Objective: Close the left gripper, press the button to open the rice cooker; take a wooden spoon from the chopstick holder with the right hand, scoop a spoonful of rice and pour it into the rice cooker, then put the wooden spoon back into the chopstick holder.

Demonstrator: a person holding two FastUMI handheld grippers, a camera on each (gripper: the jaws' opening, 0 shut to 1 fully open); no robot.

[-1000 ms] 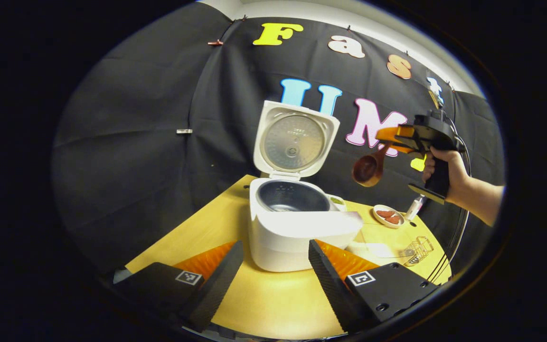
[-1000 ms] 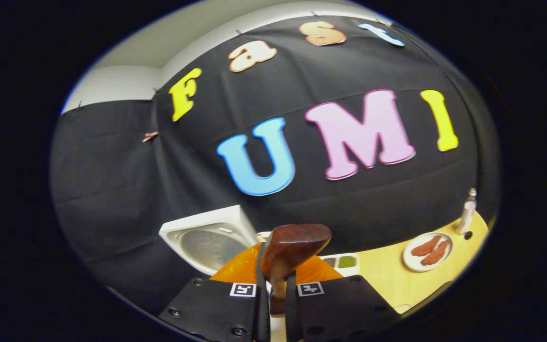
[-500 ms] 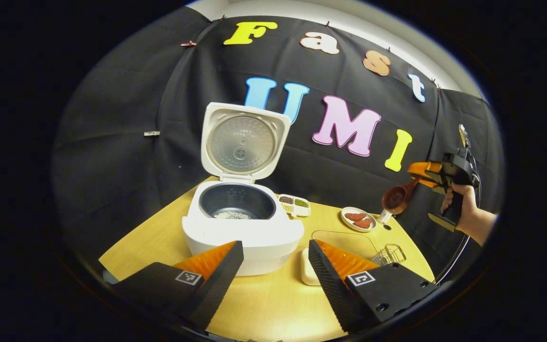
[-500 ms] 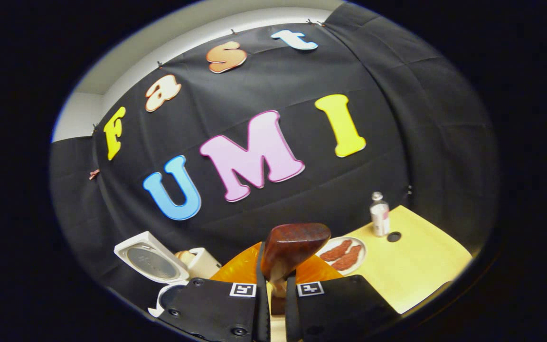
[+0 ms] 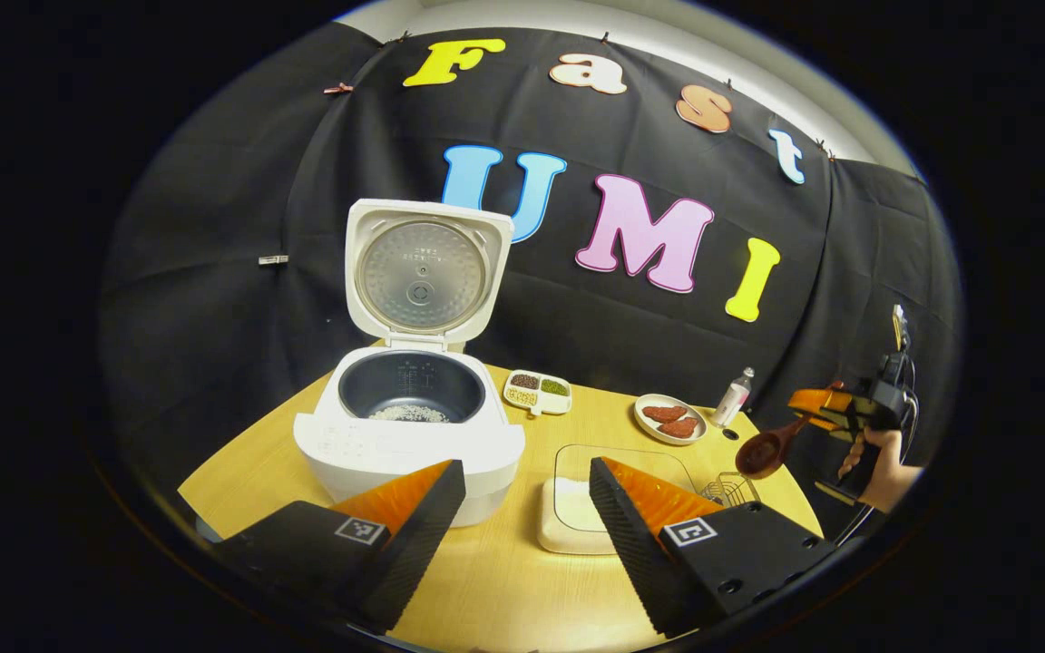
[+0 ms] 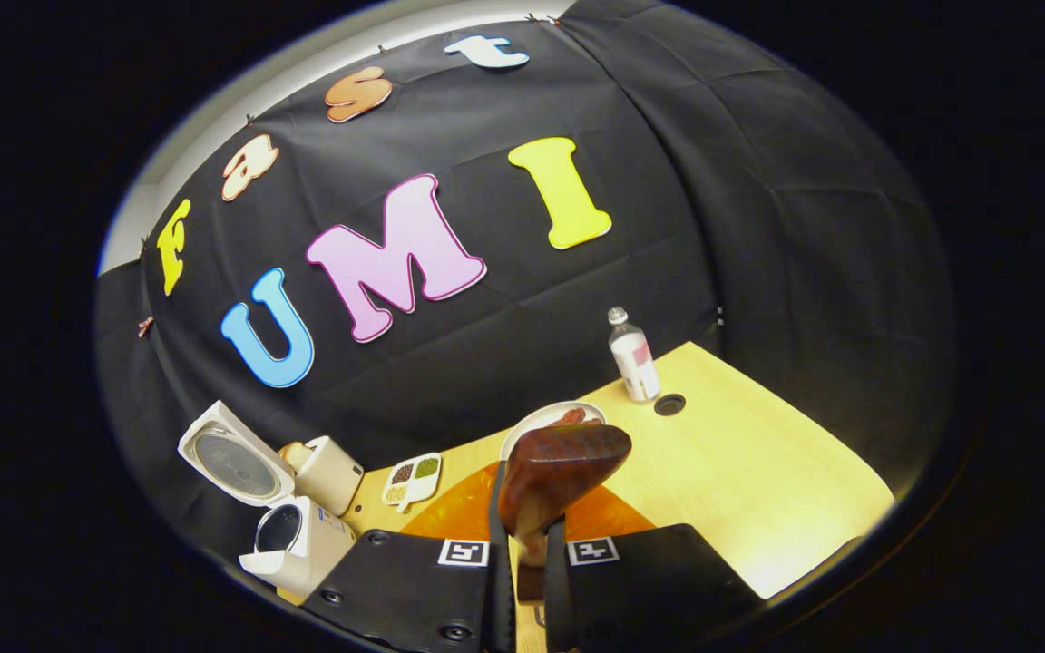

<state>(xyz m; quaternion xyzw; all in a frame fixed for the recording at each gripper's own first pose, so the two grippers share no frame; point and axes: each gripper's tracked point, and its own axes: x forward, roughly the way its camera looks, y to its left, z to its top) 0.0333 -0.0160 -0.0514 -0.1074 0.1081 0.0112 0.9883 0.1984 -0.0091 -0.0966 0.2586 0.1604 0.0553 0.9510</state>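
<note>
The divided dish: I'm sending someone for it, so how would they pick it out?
Start at the open white rice cooker on the wooden table. Just right of it sits the divided dish, apart from the round plate: it alone is rectangular, with compartments of differently coloured grains.

Black cloth hangs in folds as the booth's wall behind a light wooden table. A pale wall strip shows above the cloth. A round hole pierces the table's far corner.

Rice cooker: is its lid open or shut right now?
Open. The rice cooker has its lid standing upright, and the inner pot shows some rice at the bottom.
</note>
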